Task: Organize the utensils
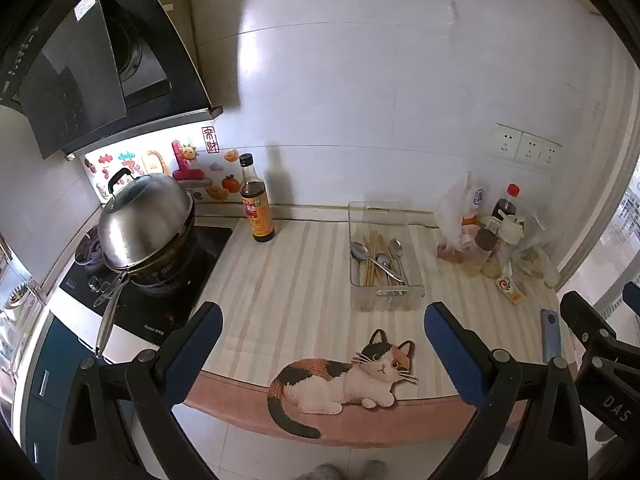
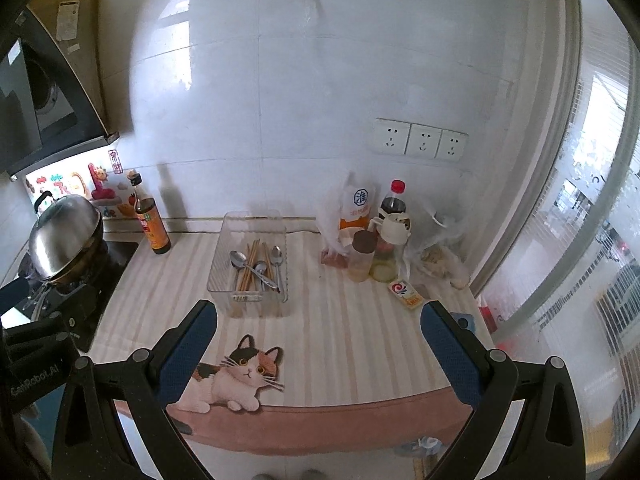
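Sitting toward the back edge of the striped beige counter mat (image 2: 320, 340), the clear plastic rectangular tray (image 2: 224, 256) is holding the steel spoons (image 2: 239, 259) and wooden chopsticks (image 2: 251, 264). A dark vinegar bottle (image 2: 154, 224) is standing left of it, and clustered oil bottles and bags (image 2: 380, 240) are crowding the right back corner. The left gripper (image 1: 320, 344) and right gripper (image 2: 318, 344) are hovering over the bare front edge, fingers spread and empty.

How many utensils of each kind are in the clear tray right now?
Metal spoons: 4
Wooden chopsticks: a bundle, too overlapped to count singly
Total: 4 spoons plus the chopstick bundle, all lying inside the clear tray. Both grippers, left and right, are open and empty, short of the tray.
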{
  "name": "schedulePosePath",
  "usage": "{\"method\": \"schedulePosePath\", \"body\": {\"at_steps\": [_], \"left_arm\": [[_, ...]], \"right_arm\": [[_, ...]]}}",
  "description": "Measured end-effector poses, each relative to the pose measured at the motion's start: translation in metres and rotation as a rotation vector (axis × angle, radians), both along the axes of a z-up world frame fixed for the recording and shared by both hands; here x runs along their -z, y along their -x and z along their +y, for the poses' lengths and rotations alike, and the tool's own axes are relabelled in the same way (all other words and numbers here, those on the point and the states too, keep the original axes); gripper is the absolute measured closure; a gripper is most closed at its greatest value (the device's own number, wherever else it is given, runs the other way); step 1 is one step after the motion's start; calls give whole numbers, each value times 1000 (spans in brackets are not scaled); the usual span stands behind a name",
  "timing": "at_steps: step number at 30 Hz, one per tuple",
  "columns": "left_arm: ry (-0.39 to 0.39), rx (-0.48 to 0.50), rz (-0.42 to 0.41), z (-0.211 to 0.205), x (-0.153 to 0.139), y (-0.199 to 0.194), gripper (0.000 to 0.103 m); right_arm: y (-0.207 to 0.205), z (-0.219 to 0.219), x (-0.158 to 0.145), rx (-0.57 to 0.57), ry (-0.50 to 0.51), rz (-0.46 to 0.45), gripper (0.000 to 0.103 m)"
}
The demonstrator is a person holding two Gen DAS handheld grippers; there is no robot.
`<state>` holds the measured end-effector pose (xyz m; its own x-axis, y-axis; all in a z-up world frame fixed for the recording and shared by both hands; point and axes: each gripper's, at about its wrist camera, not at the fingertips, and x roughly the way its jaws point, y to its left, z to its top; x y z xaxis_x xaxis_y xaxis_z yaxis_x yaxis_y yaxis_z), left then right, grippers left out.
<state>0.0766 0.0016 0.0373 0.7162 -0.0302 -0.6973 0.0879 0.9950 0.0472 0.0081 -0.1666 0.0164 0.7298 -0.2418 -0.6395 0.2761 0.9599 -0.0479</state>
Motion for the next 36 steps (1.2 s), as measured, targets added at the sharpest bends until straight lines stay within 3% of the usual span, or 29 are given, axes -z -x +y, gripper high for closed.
{"method": "schedulePosePath", "body": {"at_steps": [36], "left_arm": [[-31,-13,-2,-9,7,-2,0]], "right_arm": [[-21,-15,15,-47,4,36,0]]}}
